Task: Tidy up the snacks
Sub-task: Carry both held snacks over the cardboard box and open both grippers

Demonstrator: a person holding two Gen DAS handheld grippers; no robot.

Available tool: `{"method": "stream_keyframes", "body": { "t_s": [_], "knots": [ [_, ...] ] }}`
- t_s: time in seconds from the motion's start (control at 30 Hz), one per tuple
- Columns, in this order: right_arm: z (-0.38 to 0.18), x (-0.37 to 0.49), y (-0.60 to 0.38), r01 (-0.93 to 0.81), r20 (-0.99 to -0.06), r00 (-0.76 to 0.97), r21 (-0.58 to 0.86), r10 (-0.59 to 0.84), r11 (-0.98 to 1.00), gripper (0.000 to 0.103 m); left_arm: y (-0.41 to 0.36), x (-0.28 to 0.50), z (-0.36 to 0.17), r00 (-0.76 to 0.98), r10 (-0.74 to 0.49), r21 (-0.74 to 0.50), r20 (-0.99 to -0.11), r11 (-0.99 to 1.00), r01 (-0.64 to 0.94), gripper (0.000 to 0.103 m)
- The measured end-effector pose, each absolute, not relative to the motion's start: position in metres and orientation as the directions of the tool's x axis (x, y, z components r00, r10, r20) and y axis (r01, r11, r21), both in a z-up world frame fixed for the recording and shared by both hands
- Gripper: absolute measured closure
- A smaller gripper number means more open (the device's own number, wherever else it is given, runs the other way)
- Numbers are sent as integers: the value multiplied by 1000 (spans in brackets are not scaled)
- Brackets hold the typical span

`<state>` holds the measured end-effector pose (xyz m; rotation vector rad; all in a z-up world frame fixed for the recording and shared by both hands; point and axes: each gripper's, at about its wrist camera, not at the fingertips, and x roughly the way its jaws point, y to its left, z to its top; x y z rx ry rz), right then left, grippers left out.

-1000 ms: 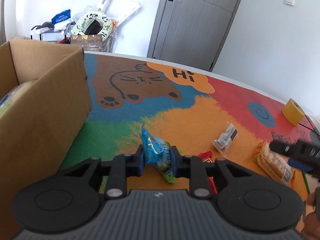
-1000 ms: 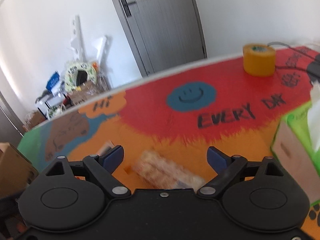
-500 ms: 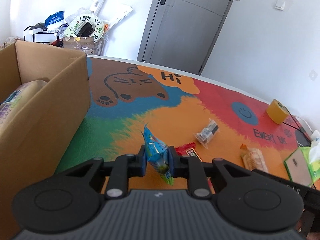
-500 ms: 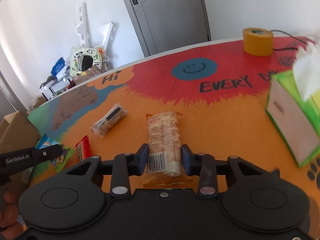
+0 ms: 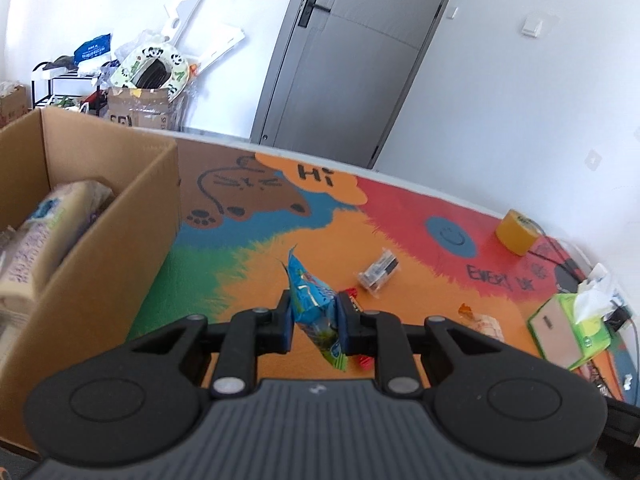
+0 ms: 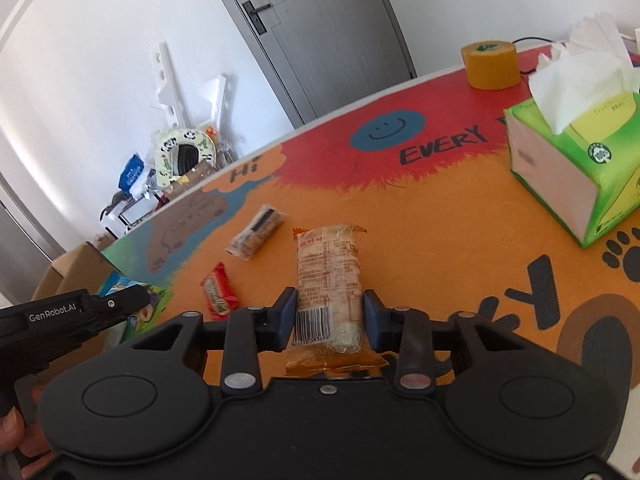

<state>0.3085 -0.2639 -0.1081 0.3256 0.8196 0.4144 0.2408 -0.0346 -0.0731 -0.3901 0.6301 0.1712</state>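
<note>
Left wrist view: blue crinkly snack packet [image 5: 314, 300] pinched in left gripper [image 5: 314, 314], pale wrapped cracker bar [image 6: 329, 280] clamped in right gripper [image 6: 329, 316]; next, probably dropping both into brown cardboard box [image 5: 120, 216].

Count coming in: four loose snack packets out of the cardboard box [image 5: 100, 216] — one blue packet [image 5: 312, 300], one long orange-ended biscuit pack [image 6: 329, 276], one small red packet [image 6: 218, 294] and one clear-wrapped dark bar [image 6: 258, 230], the last two lying right of the box. Inside the box, at least one pale wrapped pack [image 5: 52, 232], possibly more; it's blurred. One green tissue box [image 6: 576, 160]. One yellow tape roll [image 6: 490, 66]. Two claws, left [image 5: 314, 316] and right [image 6: 329, 318].
</note>
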Motion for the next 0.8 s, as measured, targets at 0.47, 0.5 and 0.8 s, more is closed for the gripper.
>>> {"method": "stream_keyframes", "body": {
  "t_s": [0.47,0.5,0.8],
  "knots": [
    [-58,284,-228,-319,-515,651,481,558,817,67,-11,207,-26,856,79,-297,-512,918,-262,83],
    [-54,283,-226,-329,-507,651,483,566,811,67,-8,205,-24,858,80,-298,-508,918,-262,83],
    [-35,279,-195,-389,-463,642,490,611,780,67,24,179,-7,872,123,-307,-474,905,-294,83]
  ]
}}
